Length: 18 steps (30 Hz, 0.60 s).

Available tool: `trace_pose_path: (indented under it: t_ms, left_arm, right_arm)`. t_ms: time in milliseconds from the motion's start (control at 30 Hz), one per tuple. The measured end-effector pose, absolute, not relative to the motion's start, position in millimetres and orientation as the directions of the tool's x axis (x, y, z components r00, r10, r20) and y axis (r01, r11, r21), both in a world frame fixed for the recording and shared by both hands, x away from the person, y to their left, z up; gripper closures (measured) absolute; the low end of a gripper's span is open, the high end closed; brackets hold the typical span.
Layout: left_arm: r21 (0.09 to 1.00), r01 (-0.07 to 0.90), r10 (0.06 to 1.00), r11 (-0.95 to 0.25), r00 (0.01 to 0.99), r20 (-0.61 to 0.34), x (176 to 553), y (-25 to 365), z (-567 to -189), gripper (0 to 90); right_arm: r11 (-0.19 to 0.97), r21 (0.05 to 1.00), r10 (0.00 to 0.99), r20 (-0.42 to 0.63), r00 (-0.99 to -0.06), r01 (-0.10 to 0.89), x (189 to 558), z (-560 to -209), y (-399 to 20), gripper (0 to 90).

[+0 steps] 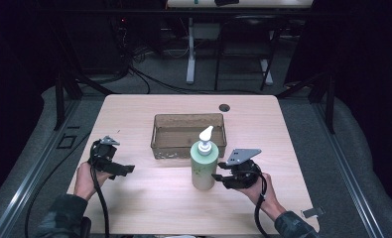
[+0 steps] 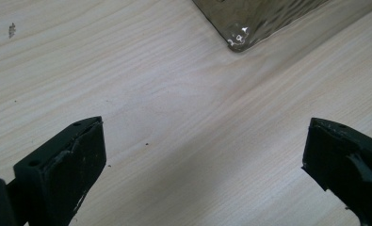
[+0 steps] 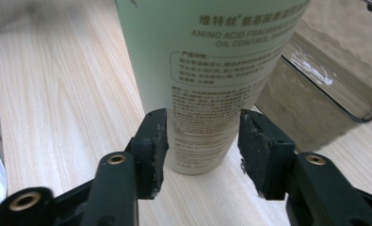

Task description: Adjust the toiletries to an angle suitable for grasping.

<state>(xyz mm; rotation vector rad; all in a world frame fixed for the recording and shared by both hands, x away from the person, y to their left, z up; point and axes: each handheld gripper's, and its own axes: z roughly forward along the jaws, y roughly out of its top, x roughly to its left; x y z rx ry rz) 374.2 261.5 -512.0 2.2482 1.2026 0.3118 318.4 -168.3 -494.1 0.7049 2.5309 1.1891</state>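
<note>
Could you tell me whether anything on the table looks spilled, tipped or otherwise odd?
Nothing stands out. The pump bottle stands upright beside the clear plastic tray, with no spill on the wooden table. The right claw brackets the bottle's base.

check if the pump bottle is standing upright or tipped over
Upright: the pump bottle stands on its base on the table, white pump head on top, just in front of the clear tray.

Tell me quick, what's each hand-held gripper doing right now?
Left hand-held gripper: open, nothing between the jaws, over the bare table.
Right hand-held gripper: jaws closed in on the foot of the green pump bottle; a firm hold cannot be told.
</note>
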Motion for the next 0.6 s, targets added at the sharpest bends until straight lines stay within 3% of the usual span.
trace_pose_path:
  t_ms: [600]
  left_arm:
    - [0.583,0.691,0.824,-0.428,0.563,-0.062,374,260,-509,0.3]
  right_arm:
    - [0.541,0.790,0.483,-0.010,-0.875,0.290,327,-494,-130,62.0]
